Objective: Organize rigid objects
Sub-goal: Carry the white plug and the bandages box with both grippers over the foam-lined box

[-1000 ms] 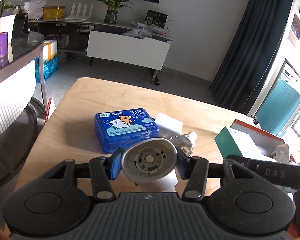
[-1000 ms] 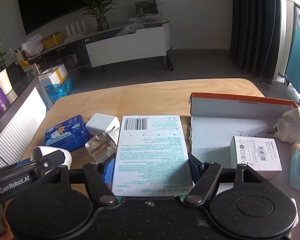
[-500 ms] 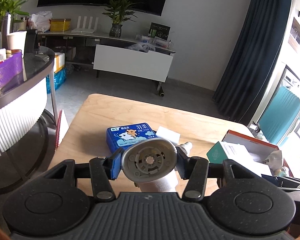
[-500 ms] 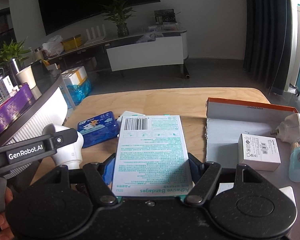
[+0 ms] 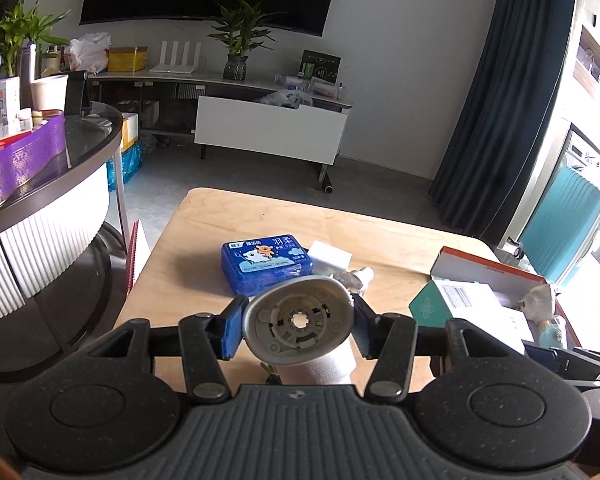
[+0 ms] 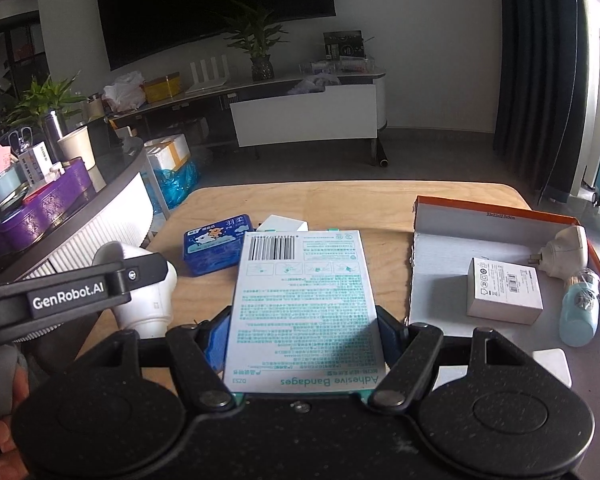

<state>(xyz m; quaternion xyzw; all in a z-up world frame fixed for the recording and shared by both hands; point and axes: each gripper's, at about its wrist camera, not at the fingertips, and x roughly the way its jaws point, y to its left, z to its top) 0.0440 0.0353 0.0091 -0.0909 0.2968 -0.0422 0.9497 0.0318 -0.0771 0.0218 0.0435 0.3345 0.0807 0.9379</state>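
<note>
Bandage box, flat white-and-teal cardboard [image 6: 300,304], clamped across its width by right gripper [image 6: 300,334] jaws, held above the wooden table [image 6: 372,204]; orange-rimmed open cardboard tray [image 6: 496,212] at 2 o'clock looks like the drop spot. Left gripper [image 5: 298,326] jaws pinch a white plastic adapter-like device [image 5: 298,320], grey base facing camera, likely tray-bound too. Blue tin [image 5: 266,262] at 12 waits.

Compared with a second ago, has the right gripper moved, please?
Yes. The right gripper, holding the bandage box, has pulled back and up from the orange-rimmed box.
</note>
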